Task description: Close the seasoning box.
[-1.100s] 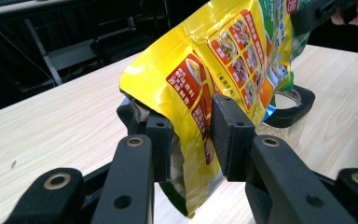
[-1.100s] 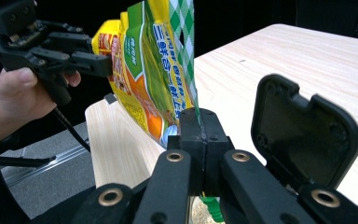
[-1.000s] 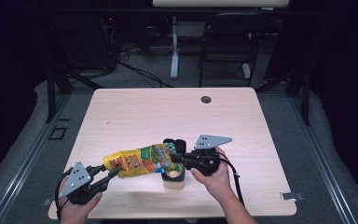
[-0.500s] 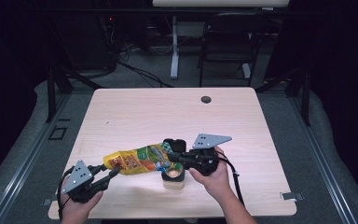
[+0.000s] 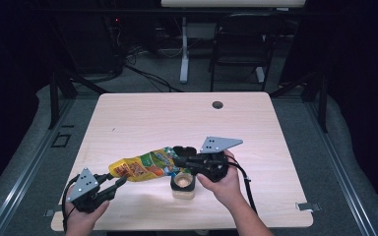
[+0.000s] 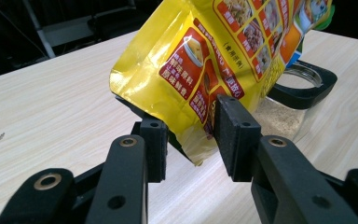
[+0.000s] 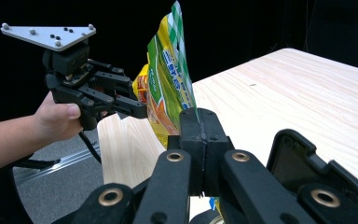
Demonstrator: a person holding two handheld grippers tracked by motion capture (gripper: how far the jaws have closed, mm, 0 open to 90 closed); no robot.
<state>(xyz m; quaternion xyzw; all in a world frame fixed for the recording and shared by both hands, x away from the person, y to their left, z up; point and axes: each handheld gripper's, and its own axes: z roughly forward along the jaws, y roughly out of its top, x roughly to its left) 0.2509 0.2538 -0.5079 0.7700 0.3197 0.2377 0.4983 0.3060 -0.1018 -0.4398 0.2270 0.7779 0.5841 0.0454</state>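
A yellow printed food pouch (image 5: 140,167) hangs slanted just above the table. My right gripper (image 5: 179,161) is shut on its upper green end (image 7: 170,79). Beneath that end stands a clear jar (image 5: 182,186) of pale grains, its black flip lid (image 5: 184,150) open. My left gripper (image 6: 193,135) has just been opening. The pouch's lower corner (image 6: 200,149) sits between its pads (image 6: 235,135), and a gap shows at the left pad. From above, the left gripper (image 5: 119,181) is at the pouch's lower left end.
The light wooden table (image 5: 177,118) has a dark cable hole (image 5: 217,104) near its far edge. A hand holds the left gripper (image 7: 116,100) off the table's near corner. Desk legs and a chair (image 5: 241,44) stand in the dark beyond.
The left gripper's jaws stand slightly wider around the pouch's lower end. The pouch, the jar and the right hand have stayed put.
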